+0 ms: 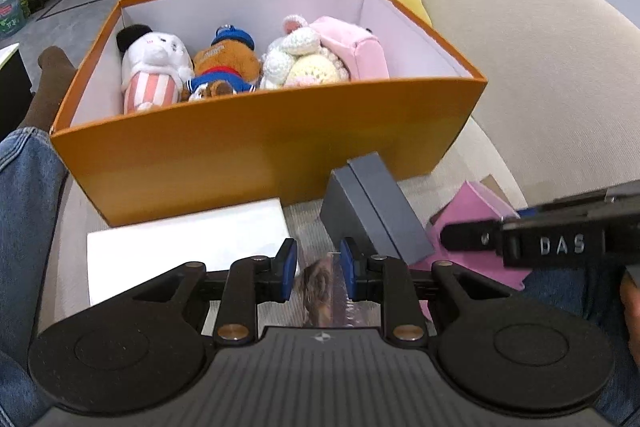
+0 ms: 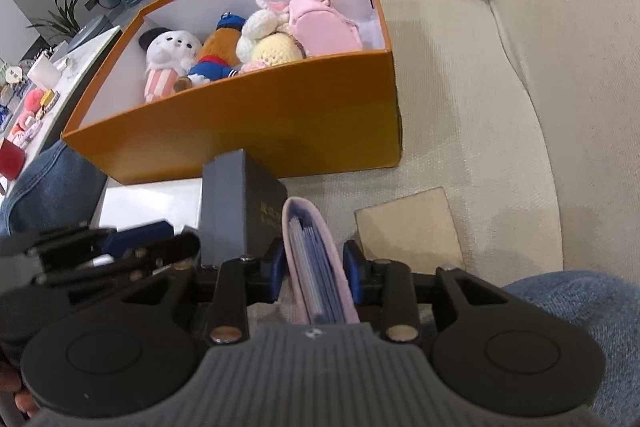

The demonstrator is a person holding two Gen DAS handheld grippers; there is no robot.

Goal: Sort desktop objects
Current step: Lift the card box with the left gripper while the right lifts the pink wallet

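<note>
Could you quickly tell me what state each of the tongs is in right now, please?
Left tongs: open, pads either side of a clear packet, not clamping it.
Right tongs: shut on the pink booklet, held on edge.

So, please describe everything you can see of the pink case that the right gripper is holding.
The pink case stands on edge between the blue pads of the right gripper, which is shut on it. It looks like a soft, fabric-covered folder or wallet, pale pink outside, open at the top, with bluish sheets or cards packed inside. From the left wrist view it appears as a flat pink slab beside the dark grey box, in front of the orange box. What it rests on is hidden.
</note>
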